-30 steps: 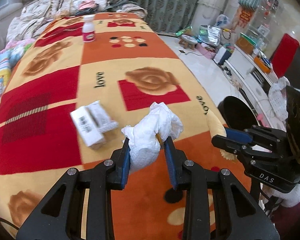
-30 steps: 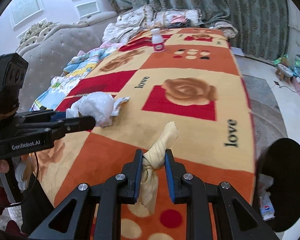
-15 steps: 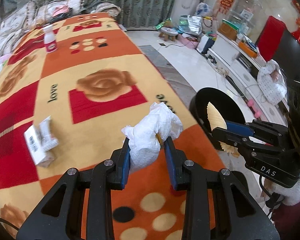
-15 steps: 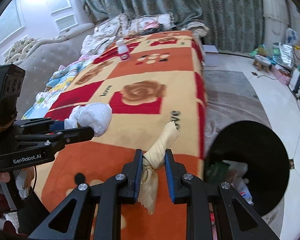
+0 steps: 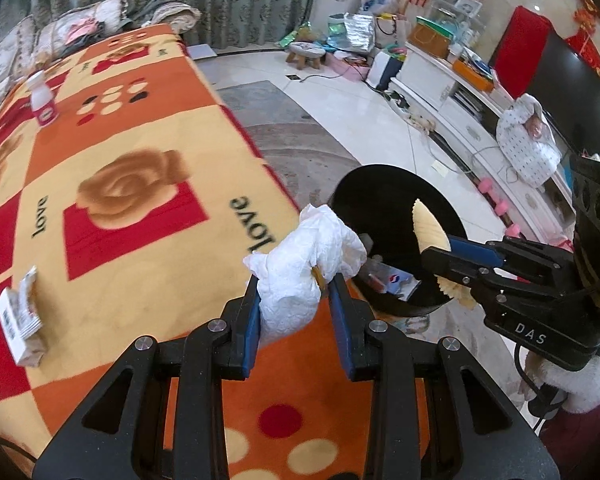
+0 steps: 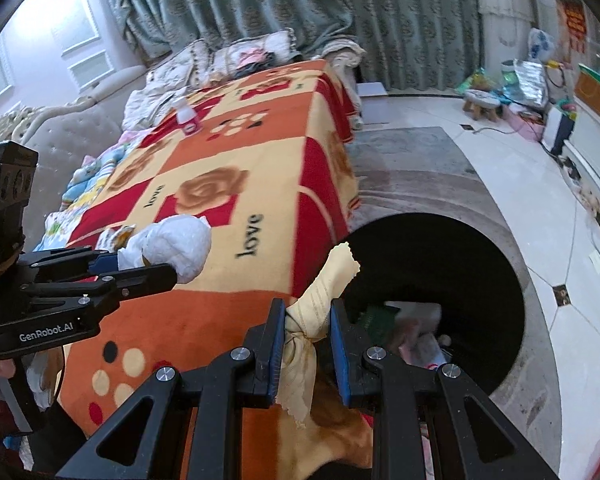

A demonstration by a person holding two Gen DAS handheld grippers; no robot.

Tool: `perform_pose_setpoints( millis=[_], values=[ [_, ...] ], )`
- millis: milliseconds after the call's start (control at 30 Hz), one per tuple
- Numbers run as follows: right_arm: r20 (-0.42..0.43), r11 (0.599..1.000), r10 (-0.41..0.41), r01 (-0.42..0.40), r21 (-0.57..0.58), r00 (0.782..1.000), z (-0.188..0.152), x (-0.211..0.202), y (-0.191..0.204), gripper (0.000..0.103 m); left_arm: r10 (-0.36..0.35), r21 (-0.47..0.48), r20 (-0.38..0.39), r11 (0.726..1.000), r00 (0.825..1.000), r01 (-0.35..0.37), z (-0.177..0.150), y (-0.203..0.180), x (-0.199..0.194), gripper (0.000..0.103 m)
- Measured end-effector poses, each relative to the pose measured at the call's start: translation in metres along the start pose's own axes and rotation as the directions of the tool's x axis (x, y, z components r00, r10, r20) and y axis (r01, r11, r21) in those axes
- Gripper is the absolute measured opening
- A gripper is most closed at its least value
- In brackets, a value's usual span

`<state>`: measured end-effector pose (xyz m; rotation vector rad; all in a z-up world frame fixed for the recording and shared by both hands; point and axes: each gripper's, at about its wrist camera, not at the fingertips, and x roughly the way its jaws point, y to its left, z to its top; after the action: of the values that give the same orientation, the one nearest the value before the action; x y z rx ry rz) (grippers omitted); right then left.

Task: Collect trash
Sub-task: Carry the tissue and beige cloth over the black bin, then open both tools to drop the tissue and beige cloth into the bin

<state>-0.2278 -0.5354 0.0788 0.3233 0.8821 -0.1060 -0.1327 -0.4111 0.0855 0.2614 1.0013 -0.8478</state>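
Left gripper point(image 5: 294, 314) clenches a crumpled white tissue wad point(image 5: 304, 268); right gripper point(image 6: 306, 346) grasps a twisted yellow wrapper point(image 6: 320, 300) — its view alone shows litter inside the round black bin point(image 6: 480, 248).

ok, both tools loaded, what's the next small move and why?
Probably carry both a bit further over the bin, then release. The right tool grips the yellow wrapper near the bin's rim; the left tool grips the tissue wad, which sits at the blanket's edge, not yet over the opening.
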Motion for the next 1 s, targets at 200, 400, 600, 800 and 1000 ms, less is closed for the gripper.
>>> perform_pose_setpoints(
  millis=[200,400,600,800,1000],
  values=[
    [-0.01,0.999,-0.02,0.021,0.036,1.0,-0.004,0.001,-0.023,0.021,-0.014,0.027,-0.018,1.0,1.0,0.014,0.008,-0.019,0.018,0.029],
    [-0.017,0.997,-0.03,0.031,0.065,0.999,-0.007,0.001,-0.041,0.021,-0.029,0.038,-0.03,0.999,0.999,0.03,0.017,-0.03,0.032,0.029],
    [-0.021,0.995,-0.036,0.038,0.091,0.999,-0.007,0.005,-0.052,0.021,-0.04,0.038,-0.045,0.998,0.998,0.041,0.022,-0.039,0.044,0.029],
    [-0.025,0.993,-0.044,0.046,0.11,0.999,-0.006,0.009,-0.062,0.021,-0.102,0.003,-0.049,0.995,0.994,0.102,0.028,-0.041,0.054,0.03],
    [-0.027,0.987,-0.075,0.078,0.142,0.997,-0.004,0.011,-0.072,0.024,-0.212,-0.049,-0.049,0.977,0.976,0.21,0.033,-0.042,0.06,0.04]
  ],
)
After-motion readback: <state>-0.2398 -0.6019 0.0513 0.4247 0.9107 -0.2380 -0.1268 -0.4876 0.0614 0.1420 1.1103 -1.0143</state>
